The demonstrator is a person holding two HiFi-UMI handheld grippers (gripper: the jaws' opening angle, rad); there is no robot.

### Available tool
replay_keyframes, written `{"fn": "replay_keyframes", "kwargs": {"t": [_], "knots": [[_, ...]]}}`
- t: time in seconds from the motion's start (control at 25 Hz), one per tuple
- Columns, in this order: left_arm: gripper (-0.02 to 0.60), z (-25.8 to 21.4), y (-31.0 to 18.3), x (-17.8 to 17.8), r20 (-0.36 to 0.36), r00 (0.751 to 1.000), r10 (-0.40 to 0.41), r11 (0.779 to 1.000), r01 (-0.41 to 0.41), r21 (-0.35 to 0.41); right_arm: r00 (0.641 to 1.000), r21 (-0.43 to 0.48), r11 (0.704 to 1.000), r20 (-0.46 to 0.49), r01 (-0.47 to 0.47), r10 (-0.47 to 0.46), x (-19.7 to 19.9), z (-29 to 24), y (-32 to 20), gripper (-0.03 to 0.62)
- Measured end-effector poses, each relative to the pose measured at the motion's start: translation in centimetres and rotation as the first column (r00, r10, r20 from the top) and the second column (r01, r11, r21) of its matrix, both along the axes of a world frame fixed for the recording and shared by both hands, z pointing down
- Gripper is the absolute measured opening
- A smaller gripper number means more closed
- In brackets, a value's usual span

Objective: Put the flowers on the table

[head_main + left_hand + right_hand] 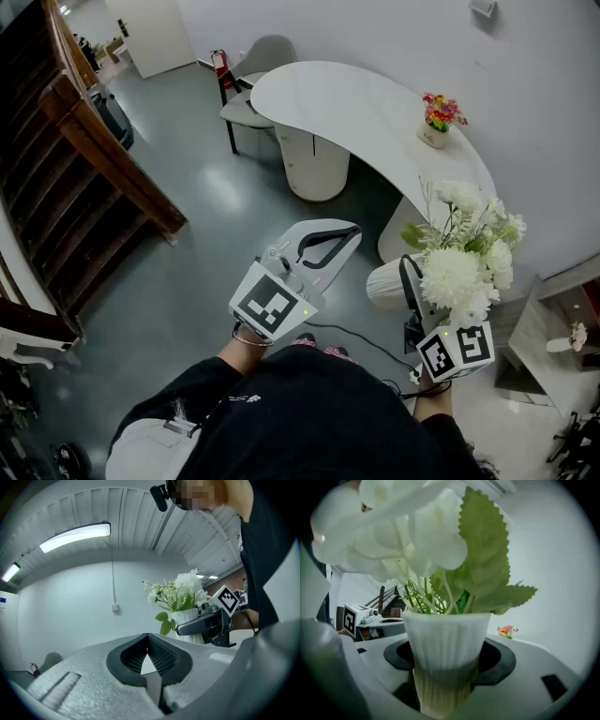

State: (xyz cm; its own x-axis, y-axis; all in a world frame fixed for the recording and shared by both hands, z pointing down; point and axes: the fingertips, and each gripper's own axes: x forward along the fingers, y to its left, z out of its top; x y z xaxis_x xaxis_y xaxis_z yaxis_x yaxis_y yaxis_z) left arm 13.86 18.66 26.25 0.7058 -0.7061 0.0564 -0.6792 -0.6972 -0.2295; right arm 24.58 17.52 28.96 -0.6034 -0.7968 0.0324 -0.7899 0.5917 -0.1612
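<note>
A white ribbed vase (pixel 386 281) of white flowers (pixel 464 261) hangs above the grey floor, at the right of the head view. My right gripper (pixel 401 283) is shut on the vase, and its jaws press the vase's lower body (pixel 447 641) from both sides. Flowers and green leaves (pixel 487 569) fill the top of the right gripper view. My left gripper (pixel 349 232) is held out in the middle, shut with nothing in it; its pads (pixel 140 656) meet at the tips. The left gripper view shows the vase (pixel 186 620) and my right gripper (pixel 206 623) off to the right. The white curved table (pixel 347 103) lies ahead.
A small pot of colourful flowers (pixel 438 117) stands near the table's right edge. The table rests on a round pedestal (pixel 314 164), with a grey chair (pixel 262 56) behind it. A dark wooden staircase (pixel 84 159) runs along the left. A low shelf (pixel 553 328) is at the right.
</note>
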Motion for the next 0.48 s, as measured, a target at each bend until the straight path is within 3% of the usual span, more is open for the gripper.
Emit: {"fn": "replay_keyframes", "kwargs": {"t": [0.48], "knots": [[-0.002, 0.18, 0.00, 0.88, 0.006, 1.000, -0.002, 1.000, 0.002, -0.003, 1.000, -0.005, 1.000, -0.006, 0.021, -0.021, 0.48, 0.33, 0.17, 0.342]]}}
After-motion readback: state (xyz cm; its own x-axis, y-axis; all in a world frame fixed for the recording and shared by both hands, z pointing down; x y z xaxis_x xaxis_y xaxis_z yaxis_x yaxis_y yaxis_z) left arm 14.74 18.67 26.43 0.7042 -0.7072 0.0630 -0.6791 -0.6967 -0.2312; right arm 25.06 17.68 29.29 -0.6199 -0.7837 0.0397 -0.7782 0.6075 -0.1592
